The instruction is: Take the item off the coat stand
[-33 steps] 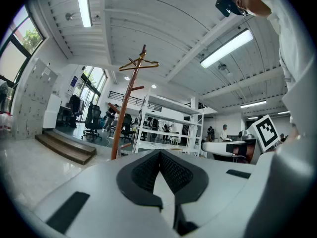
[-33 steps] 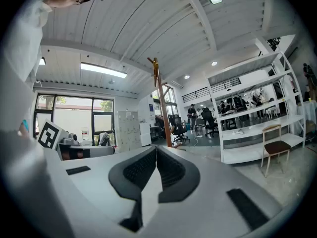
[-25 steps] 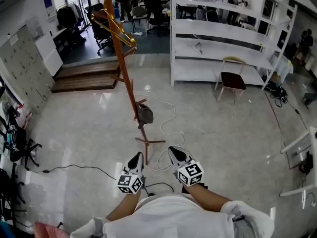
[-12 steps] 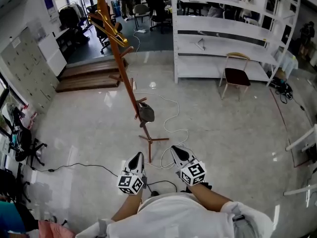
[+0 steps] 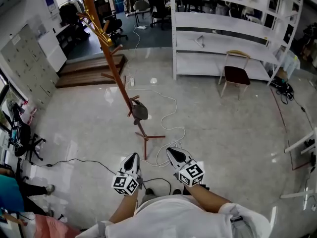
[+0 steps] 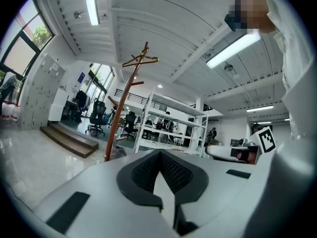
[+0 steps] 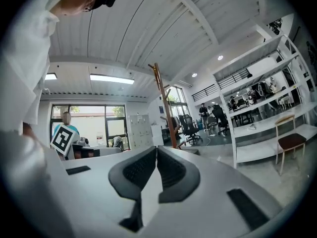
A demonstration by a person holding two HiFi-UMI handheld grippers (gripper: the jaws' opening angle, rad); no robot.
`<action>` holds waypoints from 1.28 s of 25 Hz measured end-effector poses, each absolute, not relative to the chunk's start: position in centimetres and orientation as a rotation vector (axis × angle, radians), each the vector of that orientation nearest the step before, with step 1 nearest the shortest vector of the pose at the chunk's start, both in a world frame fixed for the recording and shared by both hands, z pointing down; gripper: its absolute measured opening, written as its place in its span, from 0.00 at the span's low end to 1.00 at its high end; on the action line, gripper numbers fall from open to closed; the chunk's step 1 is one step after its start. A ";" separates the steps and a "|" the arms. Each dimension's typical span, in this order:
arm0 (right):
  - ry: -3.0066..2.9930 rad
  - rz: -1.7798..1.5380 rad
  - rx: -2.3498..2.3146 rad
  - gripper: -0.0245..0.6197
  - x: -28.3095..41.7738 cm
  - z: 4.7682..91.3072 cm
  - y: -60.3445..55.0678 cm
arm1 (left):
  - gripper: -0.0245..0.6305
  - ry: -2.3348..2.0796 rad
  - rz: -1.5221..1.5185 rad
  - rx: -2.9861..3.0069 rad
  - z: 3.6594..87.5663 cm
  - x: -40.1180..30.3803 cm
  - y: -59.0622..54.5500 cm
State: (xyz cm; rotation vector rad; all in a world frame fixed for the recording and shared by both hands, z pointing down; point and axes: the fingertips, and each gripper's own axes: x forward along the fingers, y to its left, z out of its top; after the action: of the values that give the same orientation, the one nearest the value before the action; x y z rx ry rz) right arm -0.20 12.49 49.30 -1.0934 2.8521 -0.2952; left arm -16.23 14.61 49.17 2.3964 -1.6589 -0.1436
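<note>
Lockers: a bank of pale lockers (image 5: 22, 71) runs along the wall at your far left, doors closed, so their contents cannot be told.
Steps: wooden steps (image 5: 86, 73) lie on the floor behind the stand.
Coat stand: the brown wooden coat stand (image 5: 113, 58) rises ahead of you and a little to your left, its feet on the pale floor just beyond your tongs.
Hanger: a gold-coloured clothes hanger (image 5: 97, 28) sits on the high pegs, well out of your reach; your left gripper view shows it at the very top of the pole (image 6: 141, 60).
Grey item: a small grey item (image 5: 140, 112) hangs on a low peg close to the stand's feet; what it is cannot be told.
Cable: a white cable (image 5: 171, 113) loops over the floor beside the stand's base.
Left tongs: your left tongs (image 5: 132, 157) are pressed together with nothing between them, held low in front of you and apart from the stand.
Right tongs: your right tongs (image 5: 172, 152) are likewise pressed together and empty, just beside the left pair.
Shelving: the white shelving unit (image 5: 223, 24) to your right holds one small thing (image 5: 198, 41) lying on a middle shelf.
Chair: a chair with a dark seat (image 5: 235, 73) stands in front of the shelving.
</note>
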 end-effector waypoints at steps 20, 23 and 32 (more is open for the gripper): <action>2.761 -0.306 -1.203 0.08 6.5 50.4 10.6 | 0.06 -1.819 -0.134 2.321 49.1 -17.2 15.2; 2.787 -0.303 -1.194 0.08 5.9 50.8 10.2 | 0.06 -1.809 -0.133 2.308 49.9 -17.1 14.6; 2.829 -0.310 -1.160 0.08 4.0 51.8 6.1 | 0.06 -1.782 -0.121 2.303 51.5 -17.3 9.5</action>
State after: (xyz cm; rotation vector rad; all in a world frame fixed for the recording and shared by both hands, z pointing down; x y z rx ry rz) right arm 3.97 6.06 51.85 -1.1596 2.8286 -0.3101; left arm -17.31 9.48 51.54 2.3028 -1.7817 -0.1207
